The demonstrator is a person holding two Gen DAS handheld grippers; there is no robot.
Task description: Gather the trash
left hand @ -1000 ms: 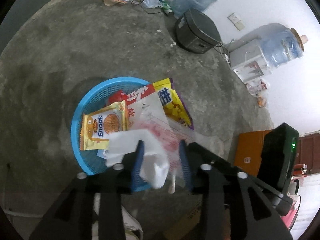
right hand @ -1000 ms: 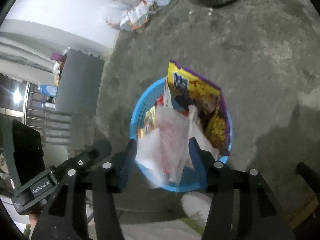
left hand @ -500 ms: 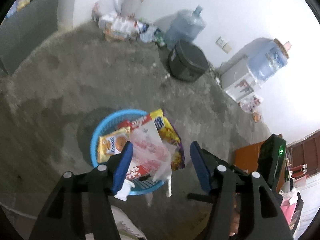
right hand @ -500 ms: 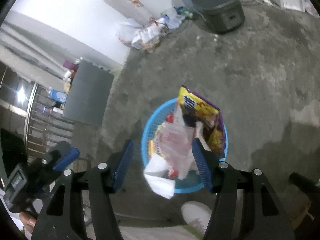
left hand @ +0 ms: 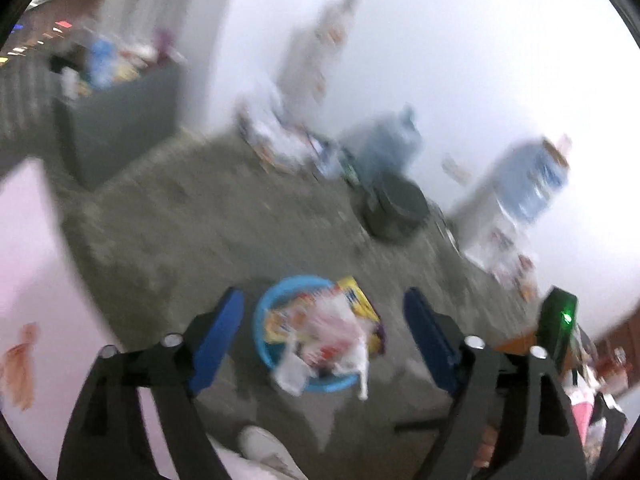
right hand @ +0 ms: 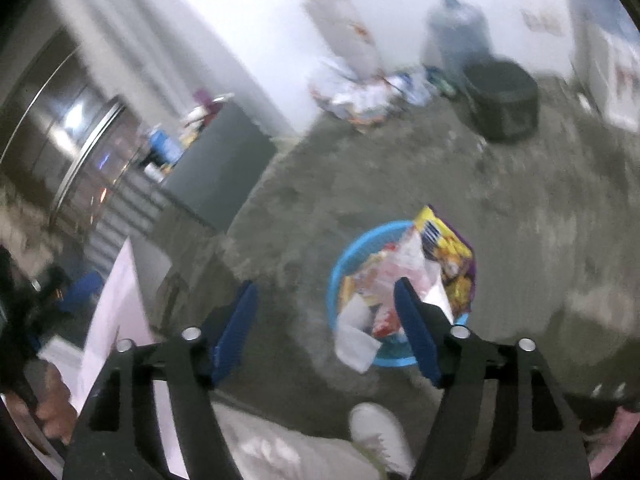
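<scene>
Both tools raised off blue basket (left hand: 264,350) — left tool (left hand: 323,336), right tool (right hand: 326,322) wide apart, empty.

One blue basket (left hand: 267,354) sits on the floor, heaped with wrappers too blurred to count exactly; one yellow snack bag (right hand: 450,254) and one white plastic bag (left hand: 290,370) stand out. Beyond the basket are two large water bottles (left hand: 532,184), one dark round bin (left hand: 396,210) and one grey box (right hand: 218,170). One white shoe (right hand: 378,434) shows just before the basket.
</scene>
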